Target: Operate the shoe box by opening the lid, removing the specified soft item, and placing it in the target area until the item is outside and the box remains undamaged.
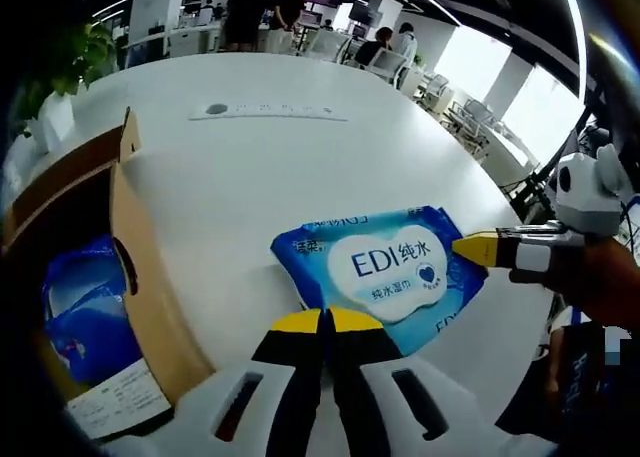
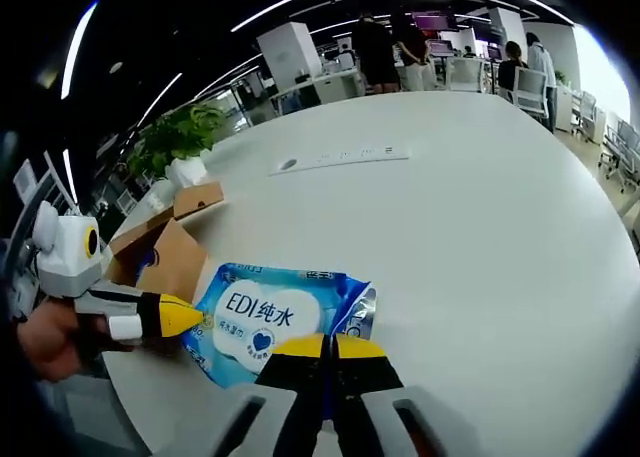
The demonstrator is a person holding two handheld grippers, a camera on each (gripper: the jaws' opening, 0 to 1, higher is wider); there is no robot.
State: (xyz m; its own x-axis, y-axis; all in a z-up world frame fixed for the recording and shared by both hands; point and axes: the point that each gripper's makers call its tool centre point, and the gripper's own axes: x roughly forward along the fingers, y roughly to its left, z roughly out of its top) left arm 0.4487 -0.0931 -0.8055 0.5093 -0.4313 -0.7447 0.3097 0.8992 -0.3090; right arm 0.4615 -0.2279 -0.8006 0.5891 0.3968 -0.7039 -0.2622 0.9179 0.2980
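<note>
while the blue wet-wipes pack [image 1: 385,274] lies flat on the white table [image 1: 250,167], outside the cardboard shoe box [image 1: 130,277], the left gripper [image 1: 327,322] holds its yellow-tipped jaws pressed together at the pack's near edge. in the right gripper view the right gripper [image 2: 328,347] likewise has its jaws closed against the pack [image 2: 270,322]; whether either actually pinches the wrapper cannot be told. the box stands open just beside the pack, another blue packet [image 1: 85,312] inside it. a potted plant [image 2: 180,137] sits near the table's far edge.
</note>
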